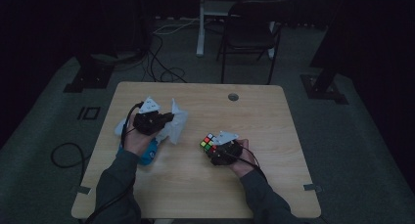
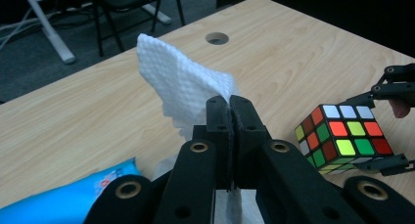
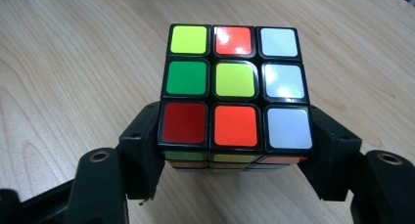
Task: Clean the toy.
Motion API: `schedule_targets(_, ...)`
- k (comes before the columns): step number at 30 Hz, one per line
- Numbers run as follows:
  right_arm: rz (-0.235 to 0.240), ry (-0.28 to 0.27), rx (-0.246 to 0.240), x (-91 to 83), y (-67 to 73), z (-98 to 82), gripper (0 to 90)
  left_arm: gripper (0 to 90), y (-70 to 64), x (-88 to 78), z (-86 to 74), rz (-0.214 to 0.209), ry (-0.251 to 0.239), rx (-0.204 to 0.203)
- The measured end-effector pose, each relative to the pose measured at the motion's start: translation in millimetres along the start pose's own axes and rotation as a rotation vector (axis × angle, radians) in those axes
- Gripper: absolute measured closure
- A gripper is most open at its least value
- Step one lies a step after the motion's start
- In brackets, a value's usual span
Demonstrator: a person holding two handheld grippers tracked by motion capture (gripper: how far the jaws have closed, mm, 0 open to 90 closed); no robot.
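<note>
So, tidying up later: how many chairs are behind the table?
1: a dark folding chair on the floor beyond the table's far edge; the dark surroundings may hide others.

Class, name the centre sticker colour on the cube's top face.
Yellow-green, clearest in the right gripper view: cube.

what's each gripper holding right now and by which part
The left gripper pinches a white paper tissue near its lower edge, the sheet standing up above the jaws. The right gripper clamps a puzzle cube by two opposite side faces.
</note>
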State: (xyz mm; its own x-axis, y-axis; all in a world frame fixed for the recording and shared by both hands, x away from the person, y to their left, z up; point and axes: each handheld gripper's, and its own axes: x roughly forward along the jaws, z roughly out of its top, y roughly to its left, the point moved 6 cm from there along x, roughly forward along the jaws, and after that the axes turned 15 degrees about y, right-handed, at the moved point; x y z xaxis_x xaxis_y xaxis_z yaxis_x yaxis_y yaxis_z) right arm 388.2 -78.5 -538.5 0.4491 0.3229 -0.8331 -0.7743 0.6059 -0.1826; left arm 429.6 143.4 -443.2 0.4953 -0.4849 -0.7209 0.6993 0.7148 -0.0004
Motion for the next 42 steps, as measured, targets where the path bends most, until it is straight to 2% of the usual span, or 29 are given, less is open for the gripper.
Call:
schedule_targets(1, -0.004, -0.003, -0.008, -1.2, 0.8, 0.5, 34.2, 88.7, -0.7, 2.6, 1.5, -0.017, -0.001, 0.001)
schedule_targets(7, -0.023, -0.015, -0.037, -3.9, 4.6, 3.2, 34.2, 88.7, -3.7, 18.0, 10.7, -0.047, 0.025, 0.014)
schedule_targets(11, -0.058, -0.008, -0.057, -3.7, 7.9, 4.8, 34.2, 88.7, -7.9, 23.5, 16.8, -0.062, 0.030, 0.029)
schedule_targets(14, -0.059, -0.010, -0.061, -4.0, 9.7, 5.4, 34.2, 88.7, -10.4, 25.7, 19.4, -0.075, 0.032, 0.036)
schedule_targets(22, -0.097, -0.023, -0.098, -5.8, 13.8, 7.4, 34.2, 88.7, -21.1, 35.3, 28.3, -0.122, 0.031, 0.062)
schedule_targets(23, -0.108, -0.025, -0.106, -6.1, 14.9, 8.1, 34.2, 88.7, -25.2, 38.6, 30.7, -0.139, 0.031, 0.070)
schedule_targets(27, -0.124, -0.028, -0.123, -5.6, 16.9, 8.8, 34.2, 88.7, -33.6, 43.6, 35.1, -0.160, 0.032, 0.087)
schedule_targets(42, -0.190, -0.018, -0.189, -0.1, 25.3, 10.4, 34.2, 88.6, -60.0, 54.6, 53.2, -0.209, 0.025, 0.134)
